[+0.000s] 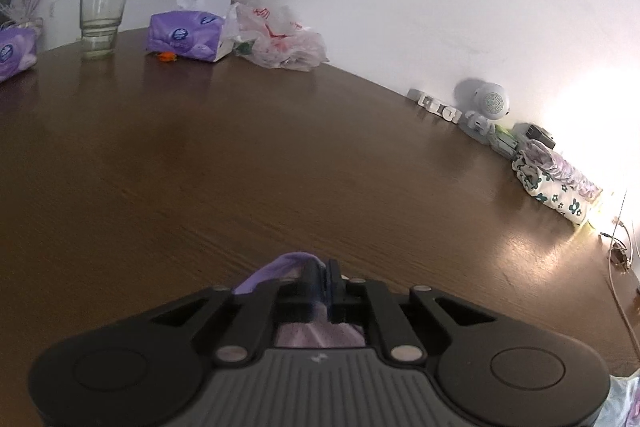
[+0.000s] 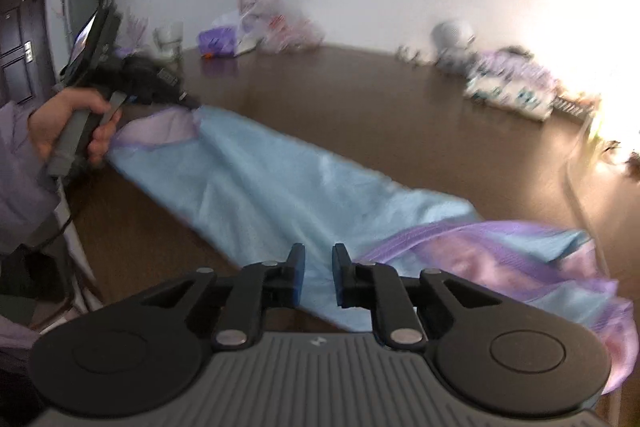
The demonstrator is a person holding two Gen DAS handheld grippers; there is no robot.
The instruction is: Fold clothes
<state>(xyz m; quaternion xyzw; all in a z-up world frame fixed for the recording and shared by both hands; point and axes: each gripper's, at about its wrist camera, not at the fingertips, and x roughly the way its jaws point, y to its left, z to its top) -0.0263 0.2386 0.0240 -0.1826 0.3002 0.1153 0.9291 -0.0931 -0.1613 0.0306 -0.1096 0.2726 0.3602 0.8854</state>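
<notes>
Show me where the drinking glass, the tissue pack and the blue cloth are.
drinking glass (image 1: 102,27): left wrist view, on its clear side wall.
tissue pack (image 1: 186,37): left wrist view, on its purple front face.
blue cloth (image 2: 256,183): right wrist view, on the flat blue stretch lying on the table.

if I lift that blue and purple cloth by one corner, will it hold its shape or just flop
Probably flop: the cloth drapes in soft folds and sags from where the left gripper pinches its corner. It looks thin and light, likely easy to lift. Its slight sheen suggests it may slide on the smooth table.
</notes>
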